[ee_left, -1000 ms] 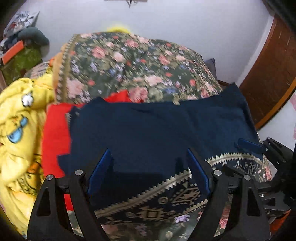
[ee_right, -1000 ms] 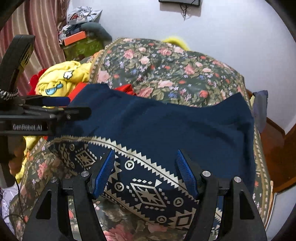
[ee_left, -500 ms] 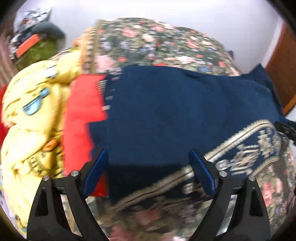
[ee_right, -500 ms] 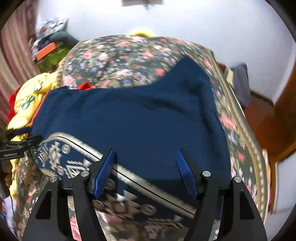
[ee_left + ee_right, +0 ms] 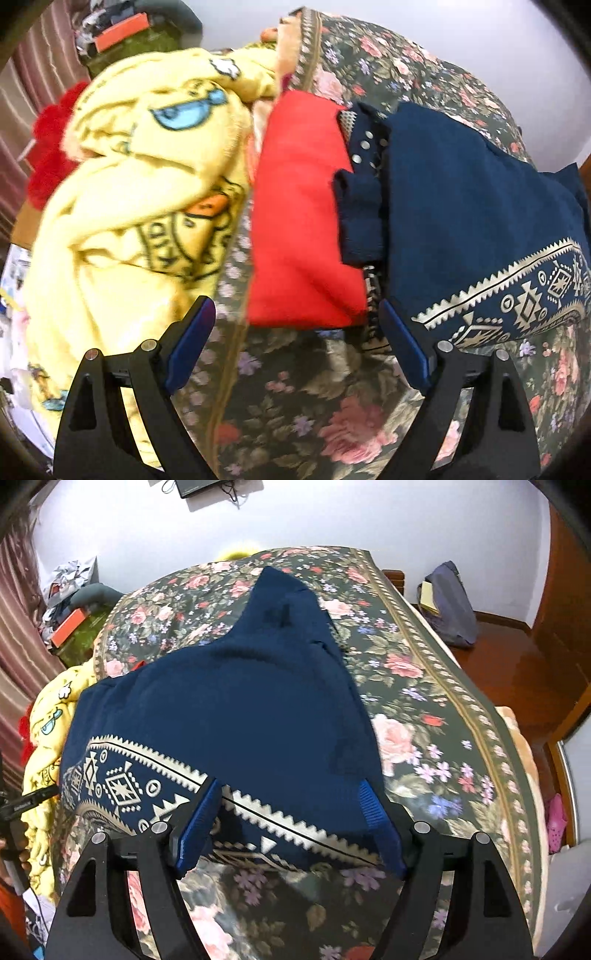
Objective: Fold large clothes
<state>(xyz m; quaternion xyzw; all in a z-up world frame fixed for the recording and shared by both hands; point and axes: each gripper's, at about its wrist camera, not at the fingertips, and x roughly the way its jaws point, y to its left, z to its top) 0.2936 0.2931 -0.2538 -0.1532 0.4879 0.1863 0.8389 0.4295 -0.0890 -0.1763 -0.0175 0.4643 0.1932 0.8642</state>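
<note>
Both of your grippers have their jaws spread wide, gripping nothing. Your navy garment [image 5: 236,709] lies flat on the floral bedspread [image 5: 436,716]; your right gripper [image 5: 291,827] hangs at its patterned hem, your left gripper [image 5: 295,343] beside the red cloth [image 5: 299,214] left of the garment.

My left gripper [image 5: 297,334] has swung off to the left since a second ago — its open blue fingers, which then framed the navy garment [image 5: 472,206], now frame the near edge of the red cloth [image 5: 299,221] and bare floral bedspread [image 5: 295,398], with the yellow blanket [image 5: 140,192] filling much more of that view. My right gripper [image 5: 291,823] has swung the other way — its spread fingers now straddle the garment's right-hand near corner rather than the middle of the patterned band [image 5: 122,782]. The garment's far right part now reaches up the bedspread in a long point.
</note>
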